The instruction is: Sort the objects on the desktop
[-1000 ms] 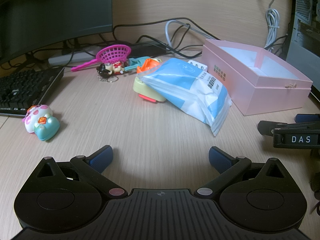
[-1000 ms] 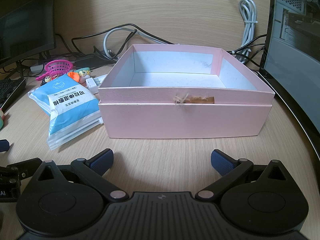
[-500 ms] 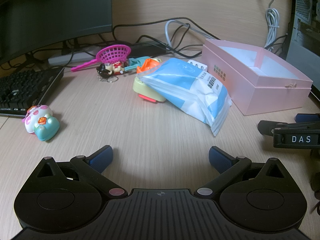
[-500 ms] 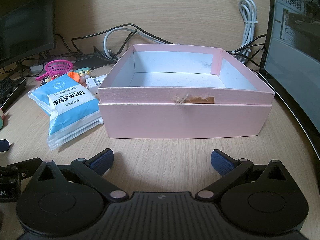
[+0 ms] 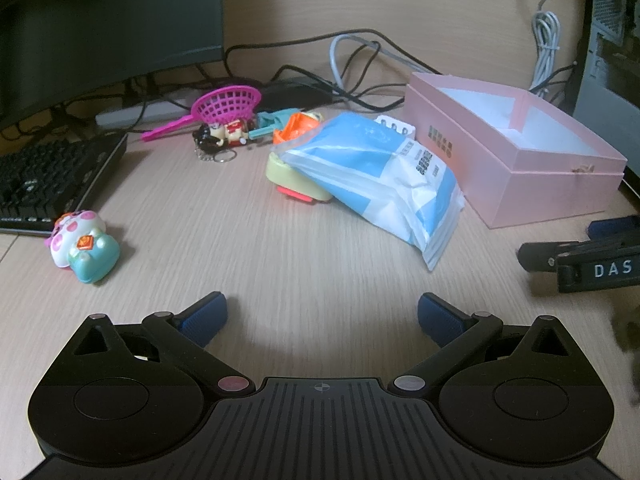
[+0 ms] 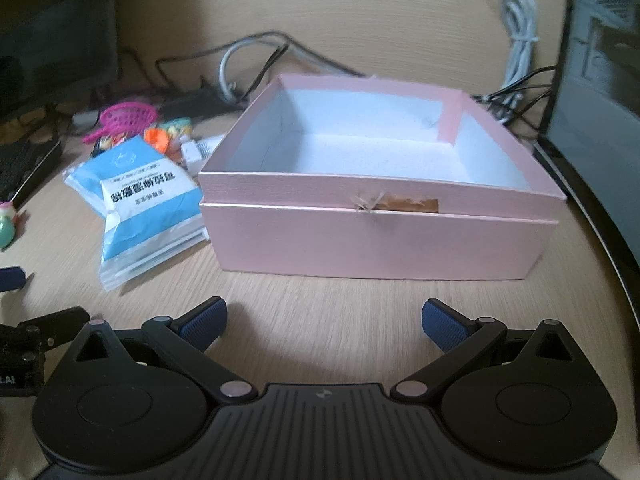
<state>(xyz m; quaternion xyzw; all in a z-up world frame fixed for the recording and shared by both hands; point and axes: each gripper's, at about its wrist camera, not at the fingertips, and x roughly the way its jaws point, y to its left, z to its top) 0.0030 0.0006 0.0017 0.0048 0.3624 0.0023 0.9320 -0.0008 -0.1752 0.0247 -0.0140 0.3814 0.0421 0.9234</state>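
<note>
An open pink box [image 6: 376, 236] with a white, bare inside stands on the wooden desk, also seen at the right as the pink box [image 5: 516, 160]. A blue-and-white plastic bag [image 5: 380, 176] leans on a yellow-green toy [image 5: 292, 178] left of it; the bag [image 6: 144, 196] shows in the right wrist view too. Behind lie a magenta toy net [image 5: 224, 106], a small keychain figure [image 5: 218, 136] and an orange toy [image 5: 296, 126]. A pink-and-teal toy [image 5: 82, 246] sits near the keyboard. My left gripper [image 5: 322, 316] is open over bare desk. My right gripper [image 6: 324, 320] is open in front of the box.
A black keyboard [image 5: 44, 180] lies at the left under a dark monitor [image 5: 100, 20]. Cables [image 5: 360, 60] tangle along the back wall. A computer case [image 6: 600, 80] stands right of the box. The right gripper's body [image 5: 588, 260] shows at the left wrist view's right edge.
The right wrist view has risen and tipped, so more of the box's inside shows, with motion blur. The left gripper has stayed in place.
</note>
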